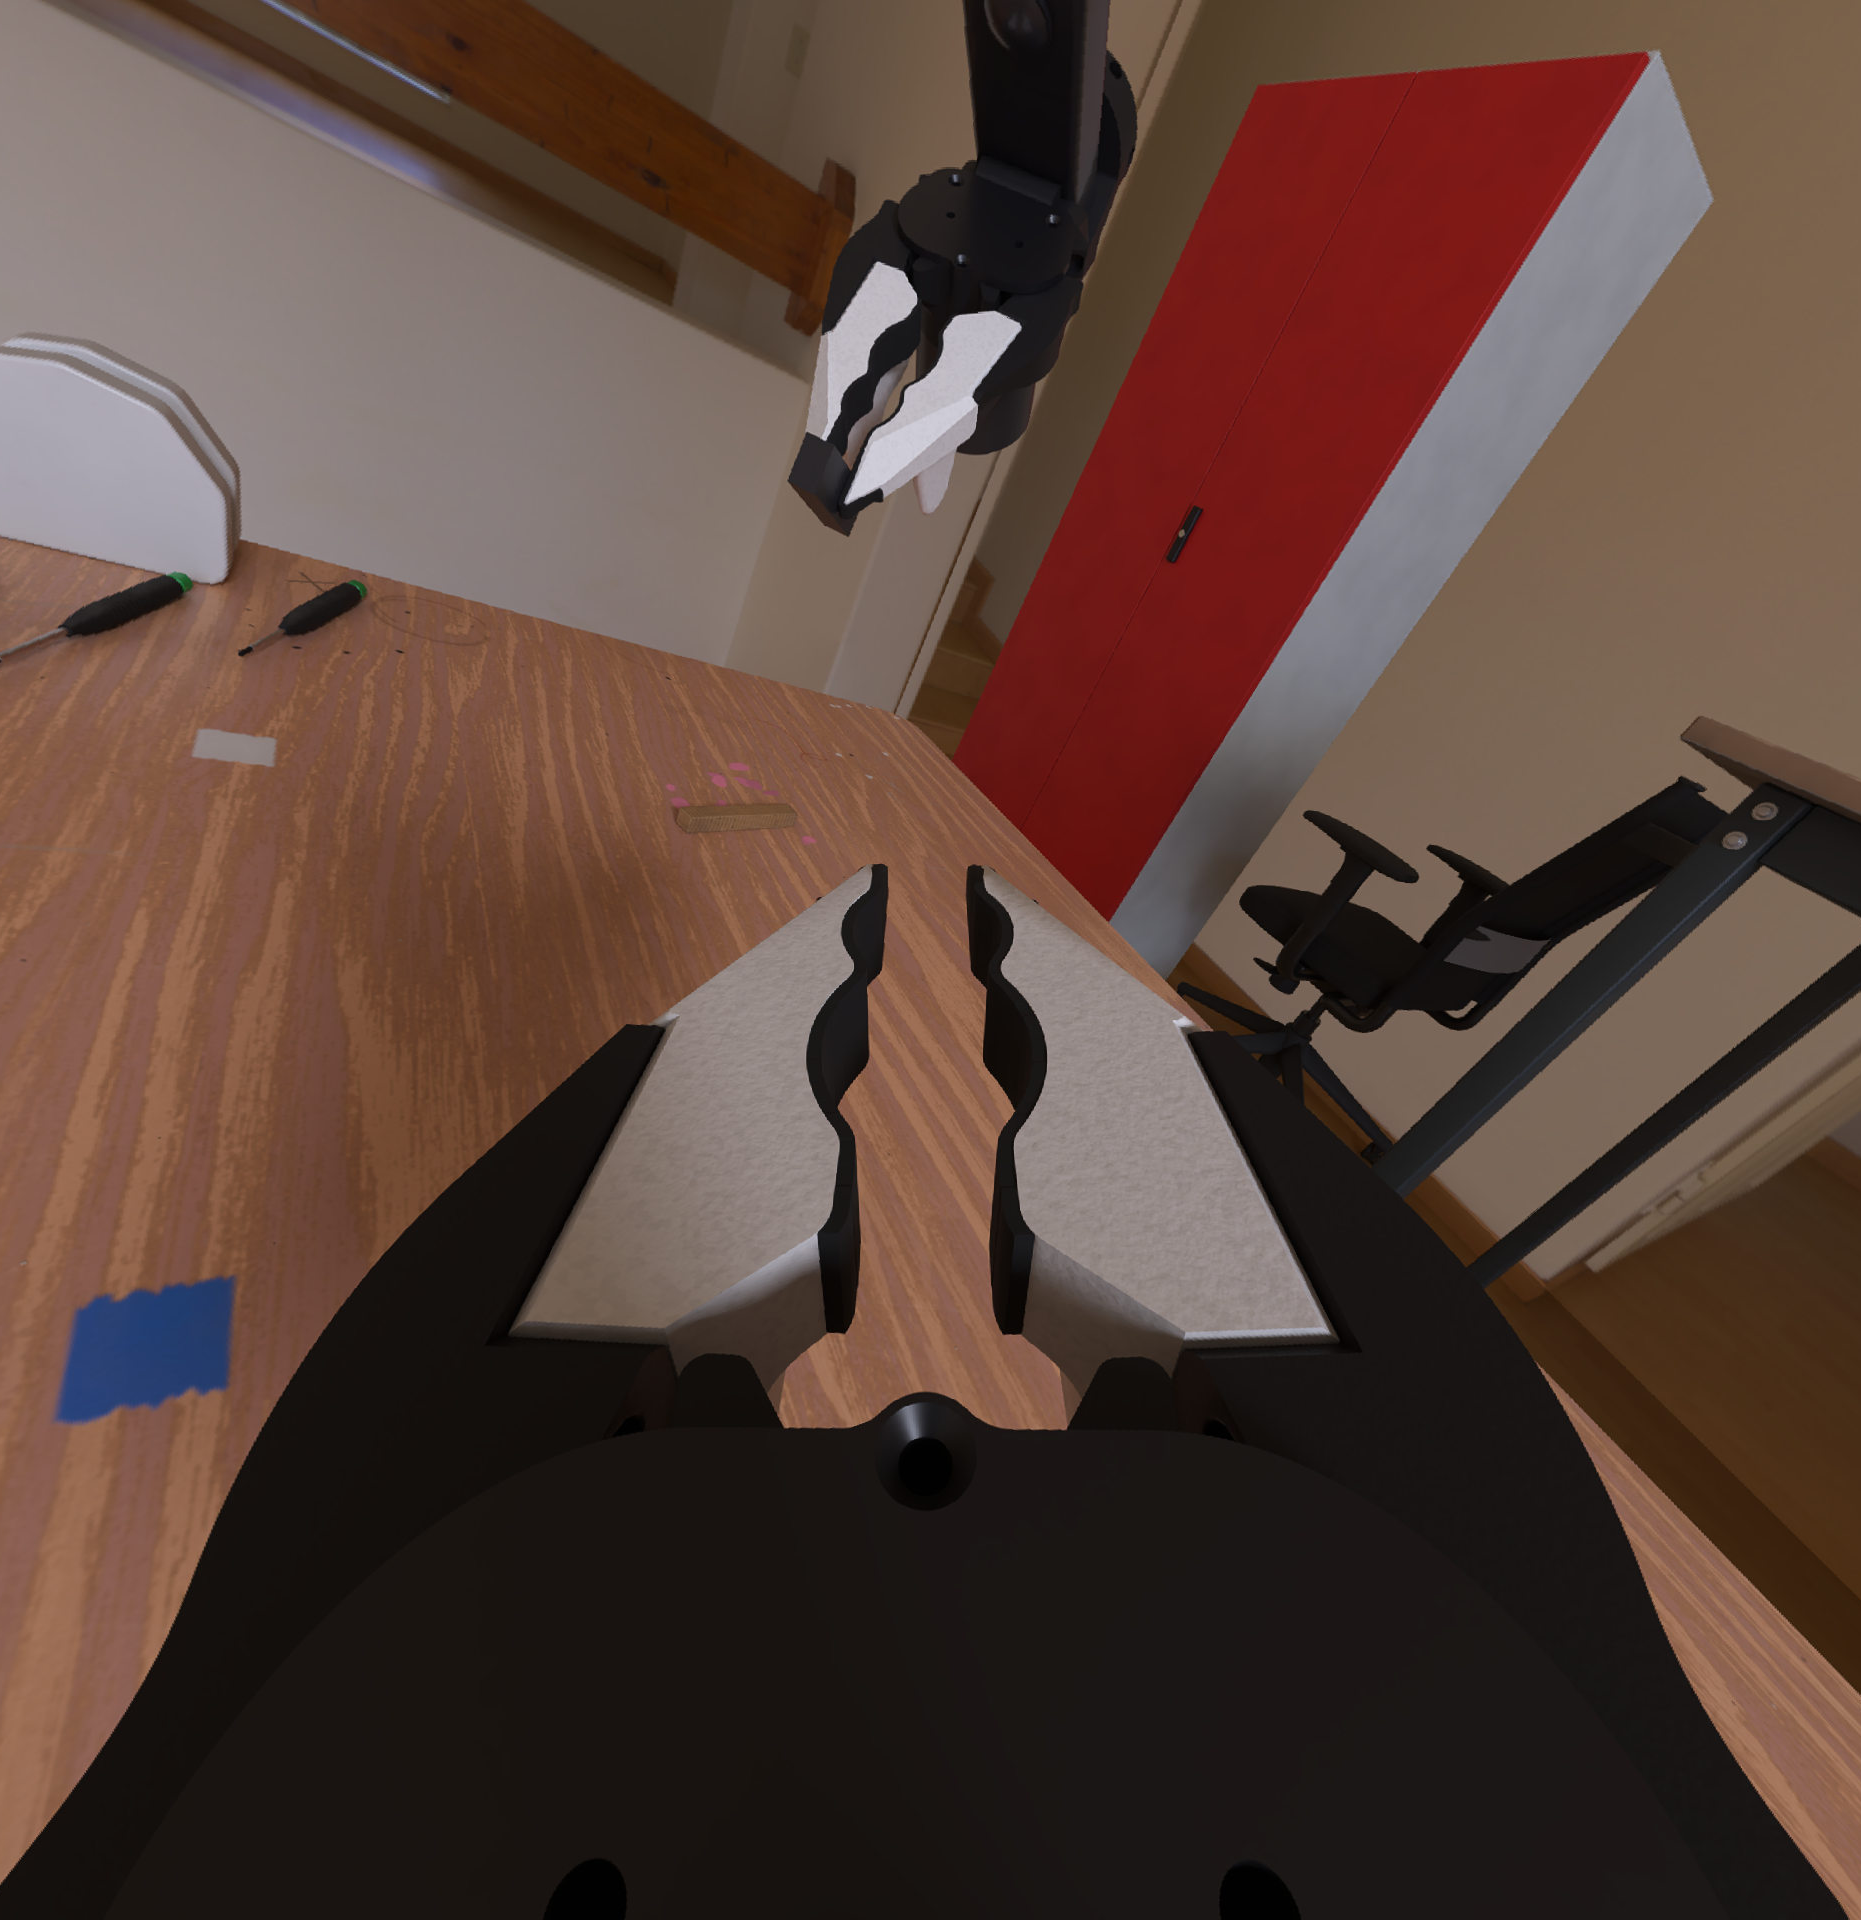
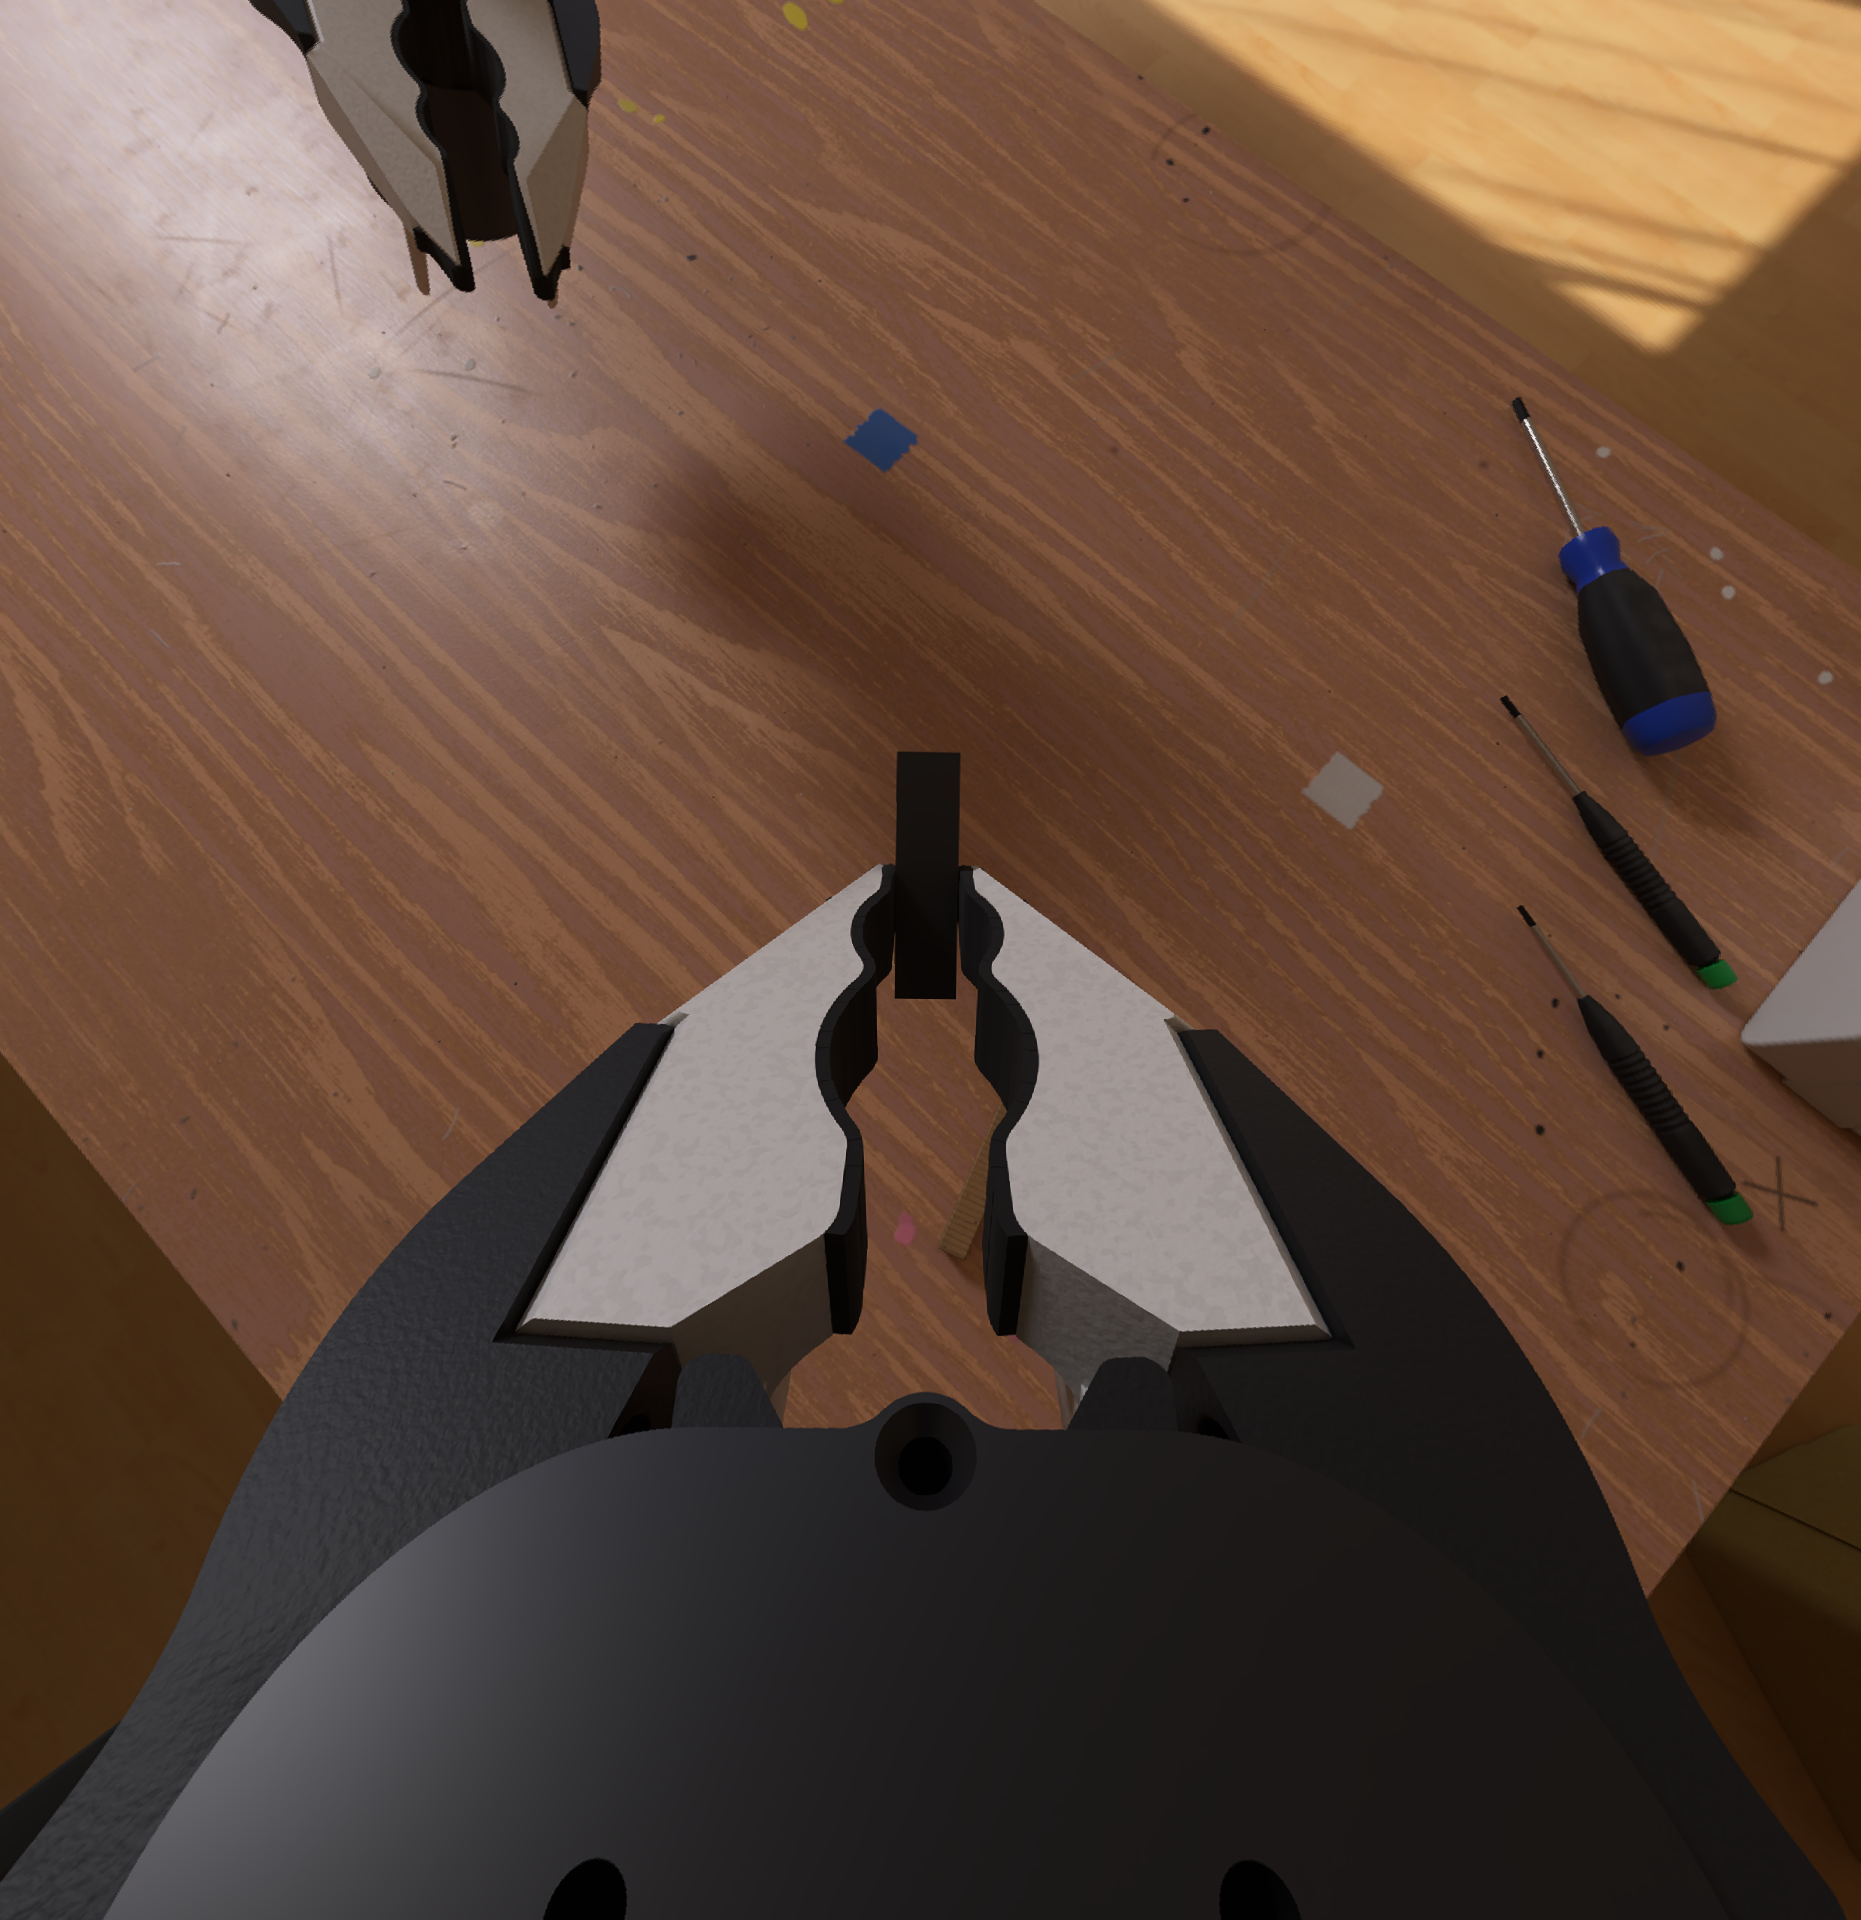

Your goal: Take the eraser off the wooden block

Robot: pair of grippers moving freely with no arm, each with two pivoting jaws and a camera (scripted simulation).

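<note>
High above the table (image 2: 386, 644), clear of the wood: right gripper (image 2: 926, 883), clamped on the black eraser (image 2: 926, 831), which pokes out past the fingertips (image 2: 973, 883) and stands lifted off everything below. Seen again from the left wrist view at upper centre, same right gripper (image 1: 858, 488) hanging in the air with the dark eraser (image 1: 820, 488) pinched at its tip. Down on the tabletop, near the right edge in the left wrist view: wooden block (image 1: 737, 818), lying flat with nothing on it, beside a few pink spots (image 1: 734, 774). Partly hidden behind a finger in the right wrist view, same wooden block (image 2: 973, 1195). Low over the table, left gripper (image 1: 926, 883), jaws parted with bare wood showing between them, holding nothing; also at the top left of the right wrist view (image 2: 490, 275). Farther left on the table: blue patch (image 1: 147, 1348), grey patch (image 1: 235, 748), two small green-capped screwdrivers (image 1: 308, 615), white rounded object (image 1: 95, 457). Off to the right of the right wrist view: blue-handled screwdriver (image 2: 1632, 655). Beyond the table: red cabinet (image 1: 1269, 416), black office chair (image 1: 1362, 935).
</note>
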